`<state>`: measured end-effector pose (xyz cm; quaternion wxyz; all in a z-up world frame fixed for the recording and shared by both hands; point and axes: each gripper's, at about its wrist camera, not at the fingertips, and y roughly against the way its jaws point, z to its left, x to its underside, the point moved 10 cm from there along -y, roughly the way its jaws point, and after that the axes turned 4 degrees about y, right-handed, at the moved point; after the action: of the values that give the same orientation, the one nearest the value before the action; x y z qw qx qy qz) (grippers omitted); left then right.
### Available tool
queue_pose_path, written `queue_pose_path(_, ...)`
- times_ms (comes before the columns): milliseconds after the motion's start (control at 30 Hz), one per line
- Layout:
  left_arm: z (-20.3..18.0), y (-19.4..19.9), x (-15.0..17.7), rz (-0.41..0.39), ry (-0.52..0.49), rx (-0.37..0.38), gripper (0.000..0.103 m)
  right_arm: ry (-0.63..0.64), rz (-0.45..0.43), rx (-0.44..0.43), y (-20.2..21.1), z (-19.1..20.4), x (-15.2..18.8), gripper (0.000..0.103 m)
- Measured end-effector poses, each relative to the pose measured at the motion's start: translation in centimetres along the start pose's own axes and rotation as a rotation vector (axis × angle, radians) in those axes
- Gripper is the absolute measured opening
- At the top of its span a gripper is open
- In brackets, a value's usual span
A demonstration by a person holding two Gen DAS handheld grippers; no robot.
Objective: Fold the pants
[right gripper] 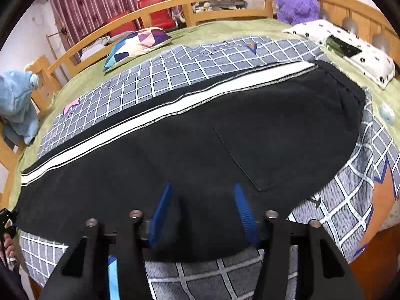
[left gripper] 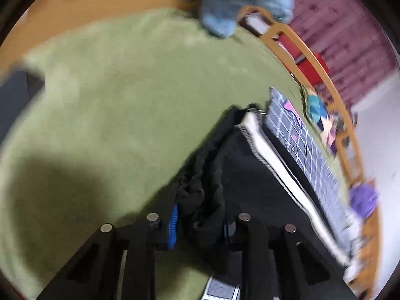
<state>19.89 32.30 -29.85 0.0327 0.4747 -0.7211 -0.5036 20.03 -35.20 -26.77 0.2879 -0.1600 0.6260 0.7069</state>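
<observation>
1. The left gripper [left gripper: 200,221] has its jaws drawn in on a bunched fold of the black pants [left gripper: 252,175]; the cloth fills the gap between the blue pads, which press on it from both sides.
2. The right gripper [right gripper: 203,215] stands with its jaws apart, the blue fingers [right gripper: 162,207] over the near edge of the pants [right gripper: 200,135]; no cloth is pinched between them, and whether the tips touch the fabric I cannot tell.
3. The pants lie spread flat across a grey checked blanket [right gripper: 175,72], which covers a green bedspread [right gripper: 225,30] on a wooden bed.
4. A white stripe [right gripper: 175,105] runs along the far side of the pants from left to right, and a stitched pocket [right gripper: 262,150] shows right of the middle.
5. On the far left lies a patterned pillow [right gripper: 140,45]; at the far right sit a purple plush toy [right gripper: 297,3] and a white dotted pillow [right gripper: 350,47].
6. A light blue garment [right gripper: 18,105] hangs on the bed rail [right gripper: 75,52] at the left.
7. The left wrist view is blurred.
</observation>
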Motion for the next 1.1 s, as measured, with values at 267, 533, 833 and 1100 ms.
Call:
queue_pose_path(267, -19.7, 7.1, 3.2, -0.197, -0.562, -0.018, 0.024, 0.067, -0.020, -0.042, 0.0, 0.5, -0.9, 0.041)
queue_pose_path(533, -36.1, 7.1, 18.4, -0.131, -0.873, 0.182, 0.021, 0.022, -0.134, -0.074, 1.7, -1.8, -4.6, 0.043)
queue_pose_path(833, -39.7, 1.1, 33.7, 0.239, -0.864, 0.327, 0.035, -0.110, -0.127, -0.108, 5.4, -6.3, -3.0, 0.049)
queue_pose_path(1100, -32.2, 5.7, 27.2, 0.103, -0.753, 0.322, 0.077, -0.069, -0.092, -0.199, 3.7, -2.2, -2.6, 0.055)
